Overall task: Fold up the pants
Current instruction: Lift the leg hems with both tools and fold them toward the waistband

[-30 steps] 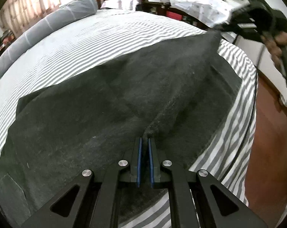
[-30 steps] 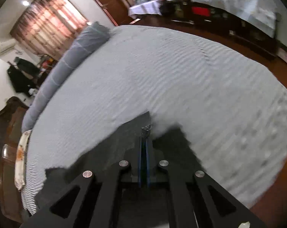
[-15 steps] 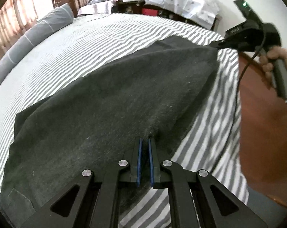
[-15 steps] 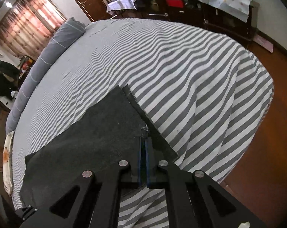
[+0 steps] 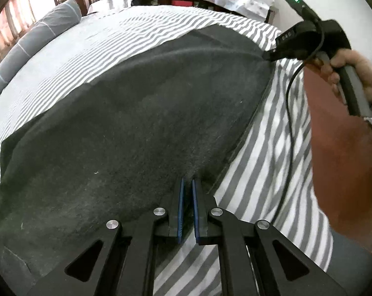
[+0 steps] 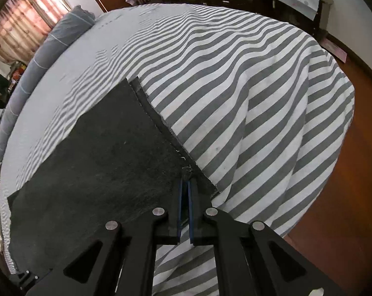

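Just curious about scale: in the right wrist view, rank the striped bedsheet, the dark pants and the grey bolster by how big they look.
1. Striped bedsheet
2. Dark pants, though nearness enlarges them
3. Grey bolster, far off

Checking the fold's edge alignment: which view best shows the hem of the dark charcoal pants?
The right wrist view: the dark charcoal pants show their stitched hem running straight ahead. The left wrist view shows mostly flat fabric.

Even daylight, bright curtained window (image 6: pixel 25 17); fisheye-bent edges.
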